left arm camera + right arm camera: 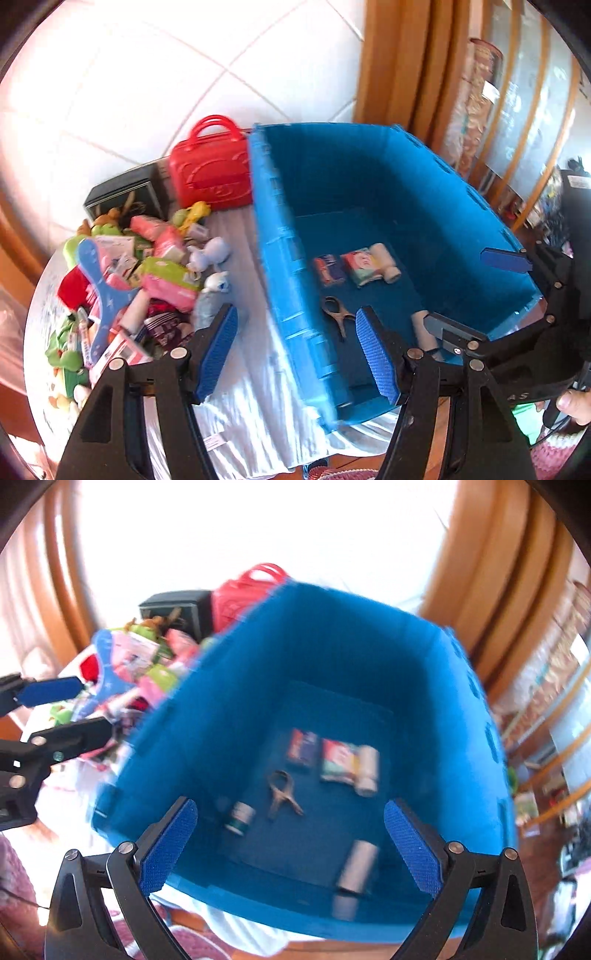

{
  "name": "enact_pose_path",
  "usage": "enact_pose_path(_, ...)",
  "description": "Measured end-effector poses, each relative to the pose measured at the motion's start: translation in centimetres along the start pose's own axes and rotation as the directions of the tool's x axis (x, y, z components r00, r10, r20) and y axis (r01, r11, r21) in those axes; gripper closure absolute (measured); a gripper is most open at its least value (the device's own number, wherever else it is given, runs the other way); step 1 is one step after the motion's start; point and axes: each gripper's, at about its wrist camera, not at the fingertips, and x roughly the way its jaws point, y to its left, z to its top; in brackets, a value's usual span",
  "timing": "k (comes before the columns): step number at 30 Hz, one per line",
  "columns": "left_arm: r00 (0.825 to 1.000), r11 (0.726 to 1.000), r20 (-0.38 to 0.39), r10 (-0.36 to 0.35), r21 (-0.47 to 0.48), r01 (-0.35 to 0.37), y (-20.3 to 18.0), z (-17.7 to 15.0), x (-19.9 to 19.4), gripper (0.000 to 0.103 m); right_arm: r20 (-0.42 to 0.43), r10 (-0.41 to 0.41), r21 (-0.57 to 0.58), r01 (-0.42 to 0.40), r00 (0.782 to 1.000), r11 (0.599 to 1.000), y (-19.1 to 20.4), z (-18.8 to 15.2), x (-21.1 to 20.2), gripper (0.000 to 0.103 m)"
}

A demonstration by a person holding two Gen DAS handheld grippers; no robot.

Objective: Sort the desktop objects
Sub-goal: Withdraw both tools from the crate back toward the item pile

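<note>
A blue plastic bin (280, 266) stands on a white cloth; it also shows in the right wrist view (207, 716). Inside lie scissors (282, 792), a small jar (240, 818), a white roll (356, 866), a dark packet (303, 746), a colourful packet (338, 760) and a bandage roll (367, 770). A pile of toys and packets (147, 273) lies left of the bin. My left gripper (295, 350) is open and empty, straddling the bin's left wall. My right gripper (290, 843) is open and empty above the bin's near edge; it also shows in the left wrist view (476, 295).
A red toy handbag (212, 173) and a dark box (122, 195) stand behind the pile. A wooden frame (399, 62) and shelves (517, 122) are beyond the bin. The table's near edge (332, 461) lies just below the bin.
</note>
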Motion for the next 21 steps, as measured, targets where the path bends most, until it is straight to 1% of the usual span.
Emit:
enact_pose_path(4,0.997,0.995,-0.011,0.075,-0.061,-0.076,6.2,-2.6,0.2,0.037,0.03,0.06,-0.048,-0.059,0.998,0.997,5.5,1.6,0.7,0.0)
enact_pose_path(7,0.989,0.981,-0.027,0.144,-0.125,-0.146,11.9,-4.9,0.4,0.037,0.032,0.105,-0.089,-0.102,0.994,0.991,10.5,3.0,2.3,0.0)
enact_pose_path(10,0.975,0.959,-0.051,0.217,-0.173,-0.222,17.3,-7.6,1.0,0.037,0.023,0.163,-0.116,-0.16,0.986,0.98,15.3,3.9,4.1,0.0)
enact_pose_path(15,0.942,0.919,-0.085,0.325,-0.208,-0.336,25.4,-12.2,1.9,0.037,-0.013,0.213,-0.158,-0.212,0.977,0.964,22.9,4.7,8.0,0.0)
enact_pose_path(16,0.939,0.913,-0.094,0.33,-0.222,-0.343,26.7,-12.9,2.1,0.037,-0.027,0.217,-0.168,-0.218,0.976,0.961,24.2,4.6,9.0,0.0)
enact_pose_path(18,0.941,0.905,-0.112,0.32,-0.259,-0.338,29.3,-14.6,2.5,0.037,-0.054,0.215,-0.183,-0.222,0.975,0.958,26.5,4.4,10.9,0.0)
enact_pose_path(20,0.943,0.899,-0.132,0.304,-0.287,-0.331,31.2,-16.2,3.1,0.037,-0.094,0.209,-0.189,-0.224,0.973,0.956,28.2,3.8,13.2,0.0)
enact_pose_path(21,0.942,0.895,-0.148,0.302,-0.296,-0.334,32.1,-17.1,3.7,0.037,-0.116,0.204,-0.186,-0.223,0.972,0.957,28.9,3.6,14.3,0.0)
